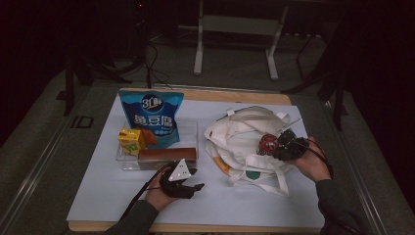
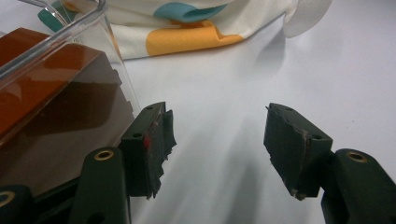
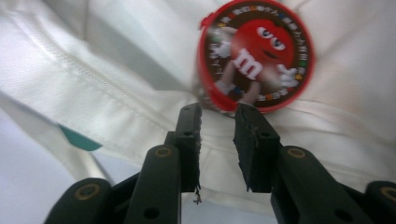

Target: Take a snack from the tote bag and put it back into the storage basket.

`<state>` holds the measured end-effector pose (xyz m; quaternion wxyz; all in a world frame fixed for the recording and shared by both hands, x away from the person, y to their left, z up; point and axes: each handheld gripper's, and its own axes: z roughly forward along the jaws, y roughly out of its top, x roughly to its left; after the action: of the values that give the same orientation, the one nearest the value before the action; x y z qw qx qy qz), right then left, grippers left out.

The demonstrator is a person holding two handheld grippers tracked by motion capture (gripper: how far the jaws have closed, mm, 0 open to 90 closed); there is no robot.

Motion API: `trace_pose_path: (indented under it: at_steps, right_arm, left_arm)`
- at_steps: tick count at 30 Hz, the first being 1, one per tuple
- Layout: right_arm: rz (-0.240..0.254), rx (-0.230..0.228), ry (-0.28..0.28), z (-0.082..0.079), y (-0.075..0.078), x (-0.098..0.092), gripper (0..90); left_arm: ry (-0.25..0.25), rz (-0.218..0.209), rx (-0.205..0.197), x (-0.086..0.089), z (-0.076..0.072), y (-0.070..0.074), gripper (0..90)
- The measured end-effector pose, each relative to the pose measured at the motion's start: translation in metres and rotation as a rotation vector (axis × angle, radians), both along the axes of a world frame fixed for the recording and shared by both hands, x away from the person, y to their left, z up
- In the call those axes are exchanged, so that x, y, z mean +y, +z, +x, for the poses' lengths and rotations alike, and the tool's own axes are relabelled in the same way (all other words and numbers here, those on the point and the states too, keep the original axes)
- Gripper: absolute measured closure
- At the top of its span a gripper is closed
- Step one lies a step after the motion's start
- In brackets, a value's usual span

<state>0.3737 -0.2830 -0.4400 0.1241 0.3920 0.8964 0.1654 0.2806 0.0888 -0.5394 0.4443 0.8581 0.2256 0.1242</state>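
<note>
Here the round red-rimmed candy tin (image 3: 256,63) is seen lying on the white tote bag (image 1: 244,134) at the right of the table (image 1: 98,196), just beyond the tips of the right gripper (image 3: 217,116); the jaws of that gripper are drawn close together with a narrow gap left, and nothing is clamped between them, though whether the tips touch the tin's rim cannot be told. The step is judged to be the stowing of the tin in the bag; it would be done well if the jaws were widened to span the rim, and the cloth kept out of the grip. The tin's lid is printed with a red cartoon character on brown. The left gripper (image 2: 217,140) is held open and empty at the near left, beside the clear tray (image 2: 70,28).
</note>
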Motion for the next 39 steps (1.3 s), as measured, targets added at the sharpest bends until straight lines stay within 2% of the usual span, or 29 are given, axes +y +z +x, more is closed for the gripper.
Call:
trace_pose_path:
  at_steps: [4,7,9,10,14,16,19,20,22,29,31,37,39]
  right_arm:
    - [-0.024,0.004,0.005,0.0,-0.003,0.004,79.3]
    - [-0.011,-0.004,0.003,0.001,-0.004,0.005,80.0]
    - [0.022,0.002,0.001,0.003,-0.003,0.007,78.8]
    - [0.033,0.006,0.007,0.003,-0.002,0.009,76.1]
    - [-0.018,0.002,0.035,0.004,0.004,0.019,63.9]
    - [0.0,-0.014,0.029,0.004,0.011,0.022,60.4]
    - [-0.029,-0.044,0.01,0.008,0.019,0.023,52.6]
    - [-0.044,-0.049,-0.005,0.01,0.019,0.023,45.7]
    - [-0.067,-0.056,-0.036,0.015,0.019,0.021,39.9]
    - [-0.101,-0.038,-0.071,0.031,0.007,0.02,20.6]
    - [-0.111,-0.024,-0.093,0.036,0.004,0.021,18.8]
    - [-0.117,0.024,-0.108,0.046,-0.006,0.022,17.1]
    - [-0.1,0.049,-0.107,0.048,-0.008,0.022,24.2]
  left_arm:
    - [0.0,0.0,0.001,0.0,0.0,0.0,40.0]
    - [0.0,-0.001,0.001,0.0,0.0,0.0,40.0]
    - [-0.001,0.001,0.001,0.0,0.0,0.0,39.9]
    - [0.0,0.0,0.0,0.0,0.0,0.0,39.9]
    - [-0.001,-0.001,0.001,0.0,0.0,0.0,39.9]
    - [-0.001,0.0,0.002,0.0,0.0,0.0,39.9]
    - [-0.003,0.003,-0.002,0.0,0.0,0.0,39.9]
    - [-0.003,0.003,-0.002,0.0,0.0,0.0,39.9]
    - [-0.002,0.002,0.0,0.0,0.0,0.0,39.9]
    - [-0.002,0.003,0.001,0.0,0.0,0.0,39.9]
    - [-0.002,0.002,0.001,0.0,0.0,0.0,39.9]
    - [-0.004,0.003,0.002,0.0,0.0,0.0,39.9]
    - [-0.004,0.002,0.002,0.0,0.0,0.0,39.8]
